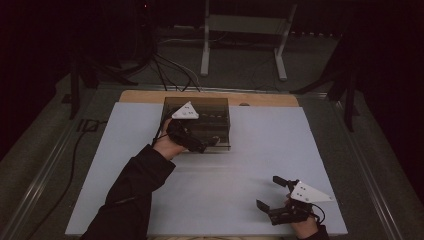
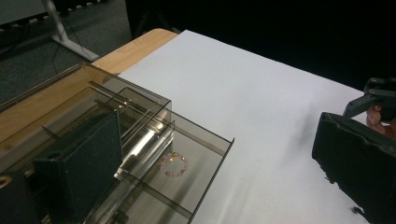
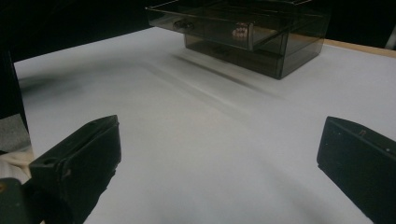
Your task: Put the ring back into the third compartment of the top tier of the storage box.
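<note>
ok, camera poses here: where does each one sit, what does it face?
High view: above the person's side, looking forward and down at the white mat; both forearms enter from below.
Left gripper view: rides the left hand-held gripper, facing the smoky drawer box; own jaws wide apart.
Right gripper view: rides the right hand-held gripper, low over the mat, facing the box; jaws apart.
Shared: the box.

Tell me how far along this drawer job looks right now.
Done: the smoky drawer box has its top drawer pulled out, with a pink bead bracelet lying inside. In hand: the left gripper, jaws open, is at the drawer, holding nothing. Left: the bracelet is untouched; the right gripper hangs open over the white sheet.
</note>
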The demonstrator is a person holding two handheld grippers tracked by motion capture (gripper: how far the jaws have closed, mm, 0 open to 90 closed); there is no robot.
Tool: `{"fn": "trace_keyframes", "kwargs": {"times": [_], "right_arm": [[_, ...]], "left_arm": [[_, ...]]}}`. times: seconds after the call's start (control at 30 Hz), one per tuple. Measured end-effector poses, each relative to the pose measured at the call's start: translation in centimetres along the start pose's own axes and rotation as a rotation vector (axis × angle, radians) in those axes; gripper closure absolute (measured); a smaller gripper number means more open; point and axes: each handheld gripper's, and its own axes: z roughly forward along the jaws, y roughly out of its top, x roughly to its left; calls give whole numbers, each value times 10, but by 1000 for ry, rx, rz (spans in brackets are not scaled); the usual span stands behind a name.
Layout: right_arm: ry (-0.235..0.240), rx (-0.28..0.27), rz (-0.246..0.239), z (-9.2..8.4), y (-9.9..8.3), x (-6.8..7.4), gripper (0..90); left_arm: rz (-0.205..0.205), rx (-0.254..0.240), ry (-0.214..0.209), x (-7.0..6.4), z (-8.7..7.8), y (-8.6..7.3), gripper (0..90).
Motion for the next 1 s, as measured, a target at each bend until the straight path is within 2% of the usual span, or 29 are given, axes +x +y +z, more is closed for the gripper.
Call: {"fn": "trace_keyframes", "kwargs": {"times": [0.2,0.37,0.4,0.5,0.6,0.83,1.0], "right_arm": [[-1,0,2,0,0,0,0],[-1,3,-3,1,0,0,0],[0,2,3,0,0,0,0],[-2,-2,0,0,0,0,0],[-4,1,2,0,0,0,0],[-5,5,3,1,0,-1,0],[-4,5,-1,1,0,0,0]], "left_arm": [[10,-25,17,5,-9,-2,7],[6,-31,14,9,-16,-5,7],[3,-39,3,10,-19,-7,7],[11,-35,6,10,-22,-8,7],[18,-10,-1,12,-29,-11,7],[13,-18,-14,12,-38,-18,7],[6,-25,12,10,-47,-29,7]]}}
